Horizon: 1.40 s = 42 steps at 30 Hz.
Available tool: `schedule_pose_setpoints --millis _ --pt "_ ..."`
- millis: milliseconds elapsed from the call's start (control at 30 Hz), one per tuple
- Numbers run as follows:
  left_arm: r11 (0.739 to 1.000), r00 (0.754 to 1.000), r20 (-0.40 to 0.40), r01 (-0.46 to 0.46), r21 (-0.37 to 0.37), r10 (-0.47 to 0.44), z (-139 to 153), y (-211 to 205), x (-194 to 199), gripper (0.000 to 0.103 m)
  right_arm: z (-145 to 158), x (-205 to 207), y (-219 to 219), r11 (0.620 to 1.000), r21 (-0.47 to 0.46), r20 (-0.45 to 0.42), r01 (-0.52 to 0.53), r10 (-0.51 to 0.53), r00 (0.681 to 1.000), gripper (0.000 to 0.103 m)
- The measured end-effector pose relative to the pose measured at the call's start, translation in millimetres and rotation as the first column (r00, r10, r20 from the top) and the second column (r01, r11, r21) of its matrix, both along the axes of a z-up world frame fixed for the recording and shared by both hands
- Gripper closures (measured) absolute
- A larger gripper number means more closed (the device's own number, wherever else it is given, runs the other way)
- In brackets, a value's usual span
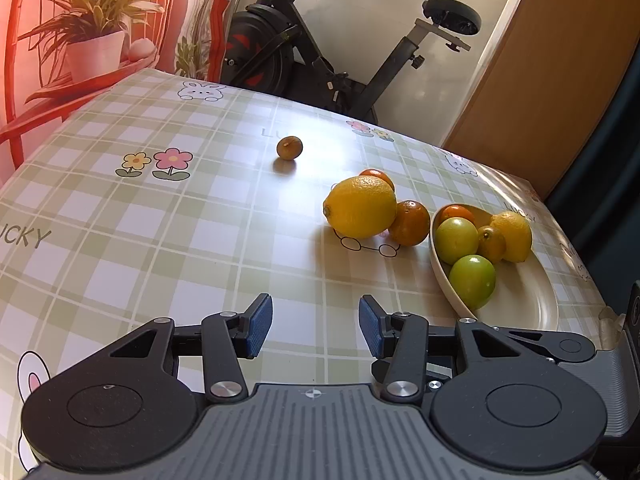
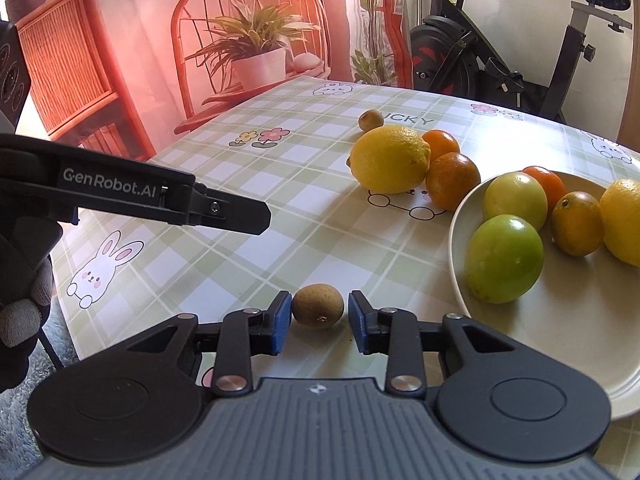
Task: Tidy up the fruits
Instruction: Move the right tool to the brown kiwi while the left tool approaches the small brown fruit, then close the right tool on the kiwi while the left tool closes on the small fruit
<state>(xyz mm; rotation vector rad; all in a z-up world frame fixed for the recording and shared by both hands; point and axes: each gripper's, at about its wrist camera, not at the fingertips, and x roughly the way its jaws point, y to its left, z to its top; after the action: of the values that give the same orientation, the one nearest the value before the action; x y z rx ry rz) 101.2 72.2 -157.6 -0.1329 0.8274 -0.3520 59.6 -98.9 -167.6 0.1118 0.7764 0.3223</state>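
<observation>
A cream plate (image 2: 540, 344) holds two green fruits (image 2: 504, 258), a small orange fruit (image 2: 576, 224), an orange and a lemon (image 2: 624, 220). Beside it on the table lie a big lemon (image 2: 390, 160) and two oranges (image 2: 452, 180). A small brown fruit (image 2: 318, 306) lies on the cloth between the fingers of my right gripper (image 2: 318, 322), which is open around it with small gaps each side. Another small brown fruit (image 1: 289, 147) lies farther off. My left gripper (image 1: 316, 326) is open and empty over the cloth, left of the plate (image 1: 532, 304).
The table has a green checked cloth with bunnies and flowers (image 1: 160, 208). The left gripper's body (image 2: 140, 196) reaches in from the left in the right wrist view. An exercise bike (image 1: 320, 48) and a plant backdrop (image 2: 256, 52) stand behind the table.
</observation>
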Motion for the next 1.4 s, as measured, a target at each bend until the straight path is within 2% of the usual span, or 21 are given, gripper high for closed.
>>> schedule_pose_setpoints --millis 133,267,367,600,767,867,933,1067,1200,1400 --pt "1.000 1.000 -0.012 -0.017 -0.008 0.017 2.0 1.1 4.6 0.053 -0.4 -0.1 0.3 1.000 0.001 0.005 -0.004 0.004 1.000 0.072" --pt "0.998 0.999 0.016 -0.037 -0.054 0.038 23.1 5.6 18.2 0.053 2.3 -1.0 -2.4 1.000 0.010 0.018 0.005 -0.005 1.000 0.073" --pt "0.998 0.997 0.048 -0.059 -0.024 0.060 42.2 3.2 35.0 0.053 8.7 0.6 -5.1 1.000 0.016 0.038 0.007 -0.008 0.999 0.073" --pt "0.998 0.994 0.104 -0.029 0.047 0.024 66.5 -9.5 87.7 0.052 19.3 13.5 -14.2 0.997 0.072 0.053 0.042 -0.045 0.998 0.073" --pt "0.998 0.989 0.146 0.001 0.064 -0.010 85.7 -17.8 109.9 0.052 28.9 23.2 -18.7 0.993 0.073 0.062 0.090 -0.095 0.994 0.073" --pt "0.993 0.987 0.161 0.006 0.118 -0.025 78.1 -26.1 127.1 0.052 32.8 29.6 -23.0 0.990 0.073 0.062 0.121 -0.125 0.990 0.073" --pt "0.991 0.988 0.150 0.016 0.135 -0.037 64.3 -31.1 137.6 0.052 33.7 34.0 -27.5 0.986 0.087 0.053 0.145 -0.150 0.987 0.073" --pt "0.972 0.985 0.156 0.037 0.233 -0.075 35.2 -41.4 152.3 0.052 33.5 39.1 -31.5 0.983 0.105 0.041 0.153 -0.158 0.987 0.073" --pt "0.967 0.979 0.157 0.090 0.238 -0.130 18.0 -47.5 160.5 0.054 30.6 41.0 -32.4 0.983 0.101 0.032 0.155 -0.159 0.987 0.072" --pt "0.978 0.982 0.131 0.109 0.179 -0.133 -1.7 -44.6 181.0 0.059 28.2 41.0 -38.9 0.977 0.098 0.019 0.189 -0.192 0.981 0.072"
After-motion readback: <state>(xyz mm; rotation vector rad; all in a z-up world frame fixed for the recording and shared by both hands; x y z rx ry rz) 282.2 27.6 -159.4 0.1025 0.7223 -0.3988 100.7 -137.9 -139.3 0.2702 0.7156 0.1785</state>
